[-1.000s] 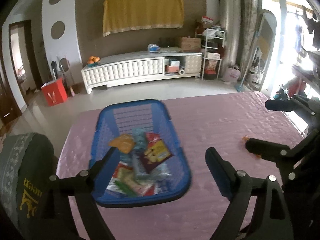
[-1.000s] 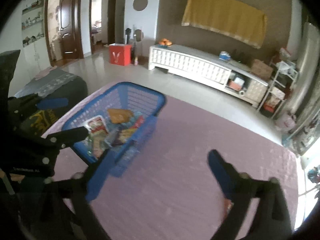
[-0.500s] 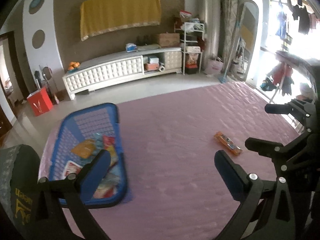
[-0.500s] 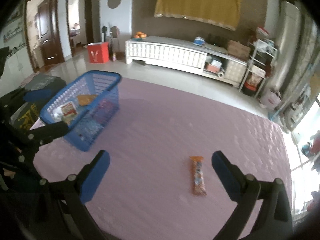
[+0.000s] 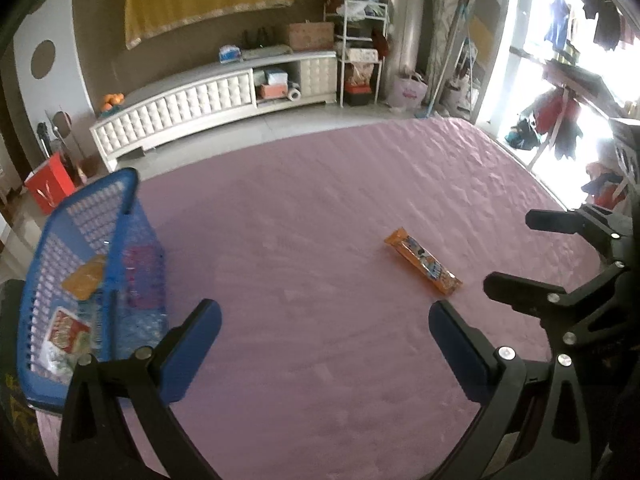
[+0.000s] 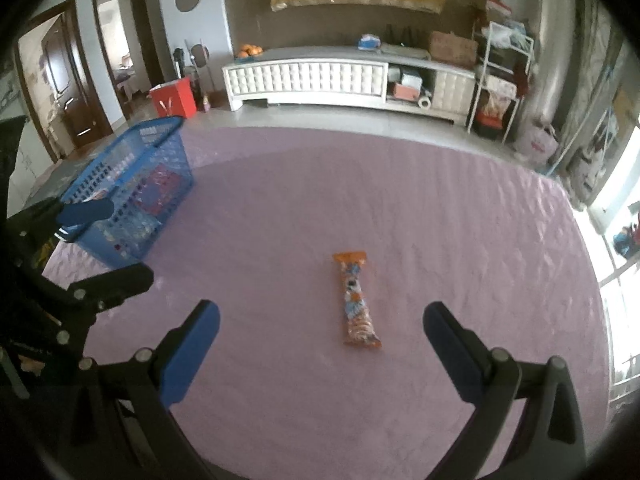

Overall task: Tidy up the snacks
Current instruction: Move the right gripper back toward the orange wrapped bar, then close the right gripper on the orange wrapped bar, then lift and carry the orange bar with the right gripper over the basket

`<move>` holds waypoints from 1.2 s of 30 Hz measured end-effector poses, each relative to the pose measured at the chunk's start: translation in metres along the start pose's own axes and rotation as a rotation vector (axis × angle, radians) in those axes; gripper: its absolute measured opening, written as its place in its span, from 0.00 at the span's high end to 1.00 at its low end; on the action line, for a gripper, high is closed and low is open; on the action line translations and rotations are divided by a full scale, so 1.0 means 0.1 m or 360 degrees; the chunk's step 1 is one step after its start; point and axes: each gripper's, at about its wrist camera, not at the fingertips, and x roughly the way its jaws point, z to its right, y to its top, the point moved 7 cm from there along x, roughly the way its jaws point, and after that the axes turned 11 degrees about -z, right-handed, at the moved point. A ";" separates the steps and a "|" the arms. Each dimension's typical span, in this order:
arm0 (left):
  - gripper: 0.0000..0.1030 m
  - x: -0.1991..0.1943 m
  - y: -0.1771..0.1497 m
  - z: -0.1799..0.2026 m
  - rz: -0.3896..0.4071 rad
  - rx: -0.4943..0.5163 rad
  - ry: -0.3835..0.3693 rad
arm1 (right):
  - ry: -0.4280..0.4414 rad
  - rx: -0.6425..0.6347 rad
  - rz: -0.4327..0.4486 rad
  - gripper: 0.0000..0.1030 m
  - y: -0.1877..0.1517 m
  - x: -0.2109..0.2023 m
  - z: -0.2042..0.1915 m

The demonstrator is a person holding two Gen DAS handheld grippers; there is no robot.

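Note:
A long orange snack packet point(image 6: 356, 300) lies flat on the pink bedspread point(image 6: 400, 208), also in the left wrist view point(image 5: 422, 266). My right gripper point(image 6: 320, 320) is open and empty, with the packet just ahead between its jaws. A blue plastic basket point(image 5: 48, 248) holding several snack packs sits at the bed's left edge; it shows in the right wrist view point(image 6: 132, 184) too. My left gripper point(image 5: 324, 320) is open and empty, between the basket and the packet. My right gripper's fingers point(image 5: 520, 292) show at the right of the left wrist view.
A white TV cabinet point(image 6: 344, 76) stands against the far wall past the bed's end. A red box point(image 6: 174, 98) sits on the floor beyond the basket. A white shelf rack point(image 6: 500, 80) and bright windows are to the right. A dark cushion point(image 5: 12, 400) borders the basket.
Both views have swung right, away from the basket. The orange packet has come into view and now lies between my right gripper's jaws. Both grippers stay open.

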 end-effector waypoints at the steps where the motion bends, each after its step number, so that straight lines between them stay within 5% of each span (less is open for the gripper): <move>1: 0.00 0.04 0.01 0.03 -0.0013 0.0002 -0.0004 | 0.0008 0.0015 -0.0008 0.00 -0.01 0.04 0.04; 7: 0.00 0.37 0.07 0.02 -0.0104 -0.0017 -0.0025 | 0.0110 0.0061 -0.0067 0.10 0.04 0.35 0.18; 11: 0.00 0.60 0.11 -0.04 -0.0150 -0.0020 -0.0013 | 0.0092 0.0033 -0.0158 0.29 0.06 0.65 0.20; 16: 0.00 0.84 0.14 -0.12 -0.0208 -0.0036 -0.0018 | 0.0057 0.0015 -0.0228 0.34 0.08 0.93 0.25; 22: 0.00 1.01 0.13 -0.15 -0.0257 -0.0064 -0.0049 | 0.0036 0.0005 -0.0304 0.53 0.04 1.15 0.29; 26: 0.00 1.06 0.12 -0.18 -0.0270 -0.0068 -0.0039 | -0.0055 -0.0028 -0.0364 0.77 0.01 1.26 0.36; 36: 0.00 0.64 0.10 -0.19 -0.0167 -0.0080 -0.0038 | -0.0052 -0.0066 -0.0240 0.79 -0.01 0.83 0.22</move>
